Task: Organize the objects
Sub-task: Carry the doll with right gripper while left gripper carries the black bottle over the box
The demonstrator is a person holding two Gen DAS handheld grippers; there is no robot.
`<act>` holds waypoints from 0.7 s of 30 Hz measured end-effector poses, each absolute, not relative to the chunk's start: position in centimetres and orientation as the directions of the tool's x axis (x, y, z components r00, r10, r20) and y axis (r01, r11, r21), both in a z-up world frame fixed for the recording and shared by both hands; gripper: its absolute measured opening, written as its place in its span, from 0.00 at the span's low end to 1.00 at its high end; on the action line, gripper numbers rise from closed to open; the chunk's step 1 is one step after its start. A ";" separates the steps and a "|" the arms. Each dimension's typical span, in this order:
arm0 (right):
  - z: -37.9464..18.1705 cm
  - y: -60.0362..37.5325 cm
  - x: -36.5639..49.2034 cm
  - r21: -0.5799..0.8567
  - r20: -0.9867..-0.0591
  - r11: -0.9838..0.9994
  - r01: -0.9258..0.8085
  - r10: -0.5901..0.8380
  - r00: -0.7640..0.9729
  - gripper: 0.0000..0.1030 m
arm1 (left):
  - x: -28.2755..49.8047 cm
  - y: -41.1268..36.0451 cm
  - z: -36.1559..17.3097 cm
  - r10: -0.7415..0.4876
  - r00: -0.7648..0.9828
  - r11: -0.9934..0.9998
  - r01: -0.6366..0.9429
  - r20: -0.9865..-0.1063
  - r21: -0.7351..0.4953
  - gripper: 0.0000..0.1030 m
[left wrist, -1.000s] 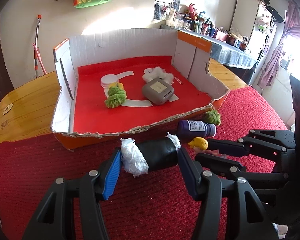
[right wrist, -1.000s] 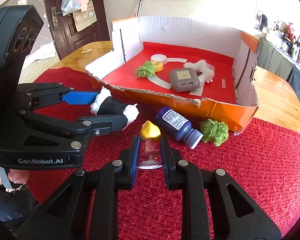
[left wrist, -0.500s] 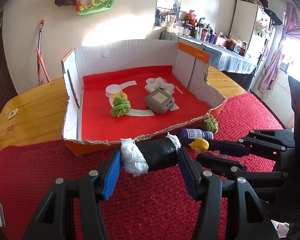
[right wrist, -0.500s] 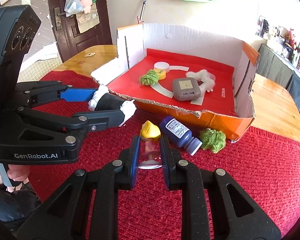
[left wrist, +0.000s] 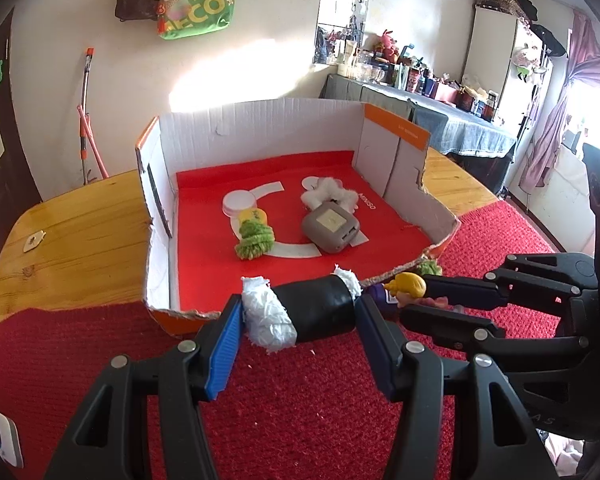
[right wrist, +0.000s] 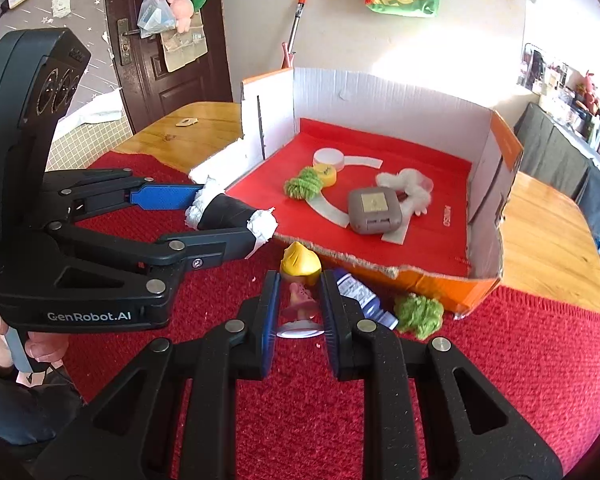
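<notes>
Both loads are in grip, neither yet in the box.

Left hand-held gripper (left wrist: 298,322): pads clamped endwise on a black roll (left wrist: 306,314) with white paper stuffed in both ends. Roll is off the red mat (left wrist: 180,400), just short of the box's torn near edge.

Right hand-held gripper (right wrist: 298,314): jaws narrow, pinching a small figurine (right wrist: 300,280) with yellow hair, base toward the camera.

Ahead of both: cardboard box (left wrist: 260,128) on the counter (left wrist: 80,240). Already inside: green yarn ball (left wrist: 254,240), yellow cap, white lid, grey case (left wrist: 331,228), white fluffy piece.

Left outside, by my reading: purple bottle (right wrist: 360,294) and second green ball (right wrist: 419,315), just beyond the right fingertips, against the box front.

Room: near wall low and ragged, easy to clear. Side and back walls tall. Bare red floor lies in the front-left of the box. The grippers sit close together; side travel is tight.
</notes>
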State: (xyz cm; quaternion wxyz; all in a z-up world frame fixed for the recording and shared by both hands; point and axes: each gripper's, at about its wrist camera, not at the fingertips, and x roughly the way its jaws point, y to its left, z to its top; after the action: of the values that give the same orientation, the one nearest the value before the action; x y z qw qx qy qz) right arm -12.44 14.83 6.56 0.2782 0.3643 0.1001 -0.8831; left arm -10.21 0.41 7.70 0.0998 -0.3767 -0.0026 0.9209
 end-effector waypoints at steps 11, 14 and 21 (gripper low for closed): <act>7.8 14.5 -14.0 -0.002 -0.693 -0.820 0.572 -0.411 -0.592 0.19 | -12.2 0.1 7.9 0.179 -0.688 -0.982 -0.174 -0.703 -0.079 0.57; 8.0 14.5 -14.5 0.001 -0.693 -0.818 0.575 -0.415 -0.590 0.19 | -12.6 0.1 7.9 0.178 -0.686 -0.982 -0.172 -0.705 -0.081 0.57; 8.0 14.5 -15.9 0.020 -0.696 -0.818 0.575 -0.424 -0.579 0.19 | -13.7 0.0 7.6 0.172 -0.680 -0.983 -0.167 -0.713 -0.078 0.57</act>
State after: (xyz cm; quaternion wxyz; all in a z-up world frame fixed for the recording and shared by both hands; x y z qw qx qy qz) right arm -15.89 14.46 7.98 0.2831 0.3610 0.1043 -0.8824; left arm -13.71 -0.04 7.61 0.0926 -0.3894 -0.0032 0.9164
